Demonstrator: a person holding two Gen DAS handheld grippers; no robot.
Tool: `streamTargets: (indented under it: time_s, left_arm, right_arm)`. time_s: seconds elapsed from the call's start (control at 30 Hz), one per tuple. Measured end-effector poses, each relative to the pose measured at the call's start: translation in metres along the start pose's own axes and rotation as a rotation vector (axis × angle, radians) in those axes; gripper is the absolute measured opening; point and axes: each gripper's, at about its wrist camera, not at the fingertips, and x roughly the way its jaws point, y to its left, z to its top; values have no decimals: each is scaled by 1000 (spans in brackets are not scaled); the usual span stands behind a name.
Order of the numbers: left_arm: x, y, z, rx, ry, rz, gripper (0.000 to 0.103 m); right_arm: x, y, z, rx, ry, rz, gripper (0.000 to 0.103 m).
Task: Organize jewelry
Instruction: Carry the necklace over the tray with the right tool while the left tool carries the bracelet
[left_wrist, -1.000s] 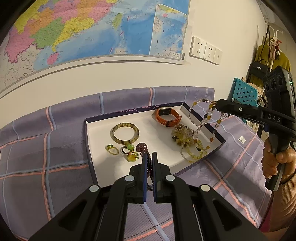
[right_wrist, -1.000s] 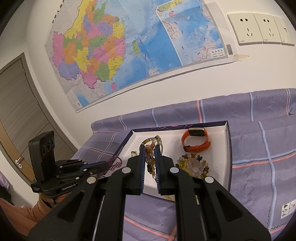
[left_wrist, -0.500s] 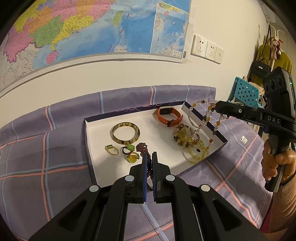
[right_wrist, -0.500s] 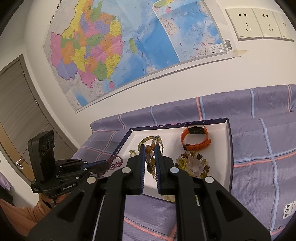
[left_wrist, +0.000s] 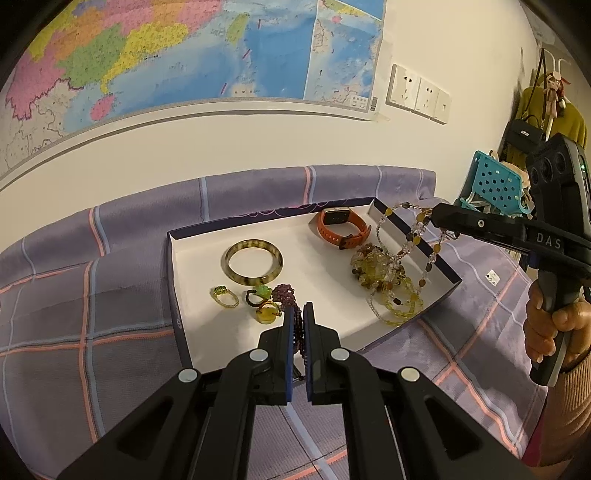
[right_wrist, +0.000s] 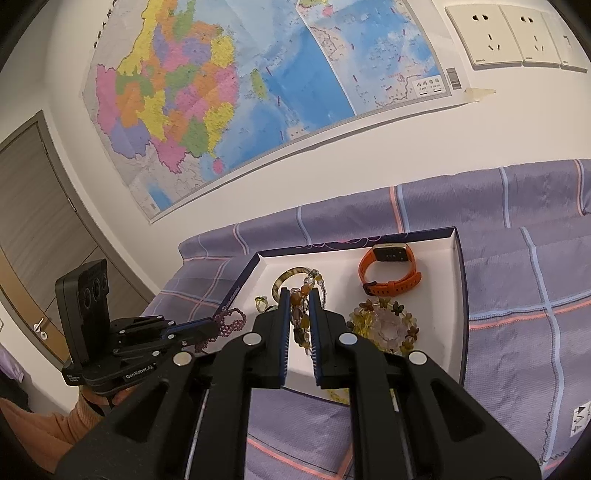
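Purple bed | white tray (left_wrist: 177, 280) | left gripper (left_wrist: 298, 314) pinches floppy purple beads (left_wrist: 284, 295) | right gripper (right_wrist: 299, 297) pinches light, dangly amber necklace (left_wrist: 413, 236); hold strand middle.

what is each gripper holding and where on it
Left gripper pinches the purple bead strand partway along its length. Right gripper pinches the amber bead necklace at the top of its loop, which hangs over the tray.
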Motion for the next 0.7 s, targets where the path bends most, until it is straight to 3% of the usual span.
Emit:
streamTargets:
  time_s: [0.7]
  left_arm:
    - [14, 7, -2, -19, 33, 32, 3]
  right_arm:
    - [7, -7, 1, 10, 15, -2, 10]
